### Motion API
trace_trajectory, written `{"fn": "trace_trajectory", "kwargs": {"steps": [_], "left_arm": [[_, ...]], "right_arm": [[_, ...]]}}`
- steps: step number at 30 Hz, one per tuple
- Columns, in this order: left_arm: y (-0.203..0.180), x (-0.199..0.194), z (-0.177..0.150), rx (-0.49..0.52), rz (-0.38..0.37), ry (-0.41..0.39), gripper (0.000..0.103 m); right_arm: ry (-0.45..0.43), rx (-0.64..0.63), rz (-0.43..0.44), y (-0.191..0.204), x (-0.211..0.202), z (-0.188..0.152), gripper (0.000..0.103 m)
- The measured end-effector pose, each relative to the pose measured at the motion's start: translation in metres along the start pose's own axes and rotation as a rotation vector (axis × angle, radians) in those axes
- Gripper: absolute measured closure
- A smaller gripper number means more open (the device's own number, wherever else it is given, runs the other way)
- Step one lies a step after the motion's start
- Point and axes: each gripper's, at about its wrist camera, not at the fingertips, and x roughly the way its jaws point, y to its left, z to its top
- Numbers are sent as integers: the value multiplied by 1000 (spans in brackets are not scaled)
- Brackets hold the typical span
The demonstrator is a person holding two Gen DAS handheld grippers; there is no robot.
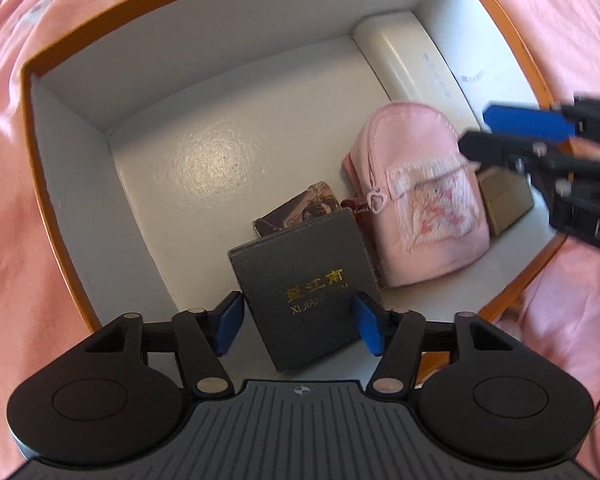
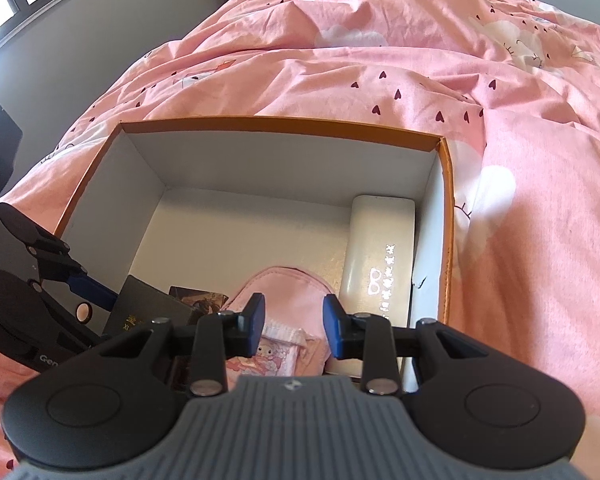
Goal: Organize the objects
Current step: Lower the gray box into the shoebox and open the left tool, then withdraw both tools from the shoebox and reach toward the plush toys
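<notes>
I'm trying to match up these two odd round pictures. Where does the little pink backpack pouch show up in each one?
Left wrist view: the pink pouch lies right of centre in the box, beside the dark grey case.
Right wrist view: the pink pouch sits bottom centre, partly hidden behind the right gripper.
Shared landmark: the white glasses case against the box's wall, just beyond the pouch.

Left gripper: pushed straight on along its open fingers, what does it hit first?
Most likely the dark grey gift box, which already sits between the open fingers of the left gripper. Beyond it lie a picture card and the orange box's white floor; depth is uncertain.
</notes>
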Motion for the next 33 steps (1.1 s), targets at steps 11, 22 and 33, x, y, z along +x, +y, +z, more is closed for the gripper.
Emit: {"fn": "trace_trajectory", "kwargs": {"steps": [11, 22, 33], "left_arm": [[32, 2, -9, -287, -121, -96, 57], [22, 2, -7, -275, -102, -87, 51], [25, -9, -12, -280, -132, -97, 43]], "right_arm": [[72, -93, -24, 1, 5, -3, 73], [190, -130, -14, 1, 39, -7, 79], [141, -142, -45, 4, 25, -8, 78]]}}
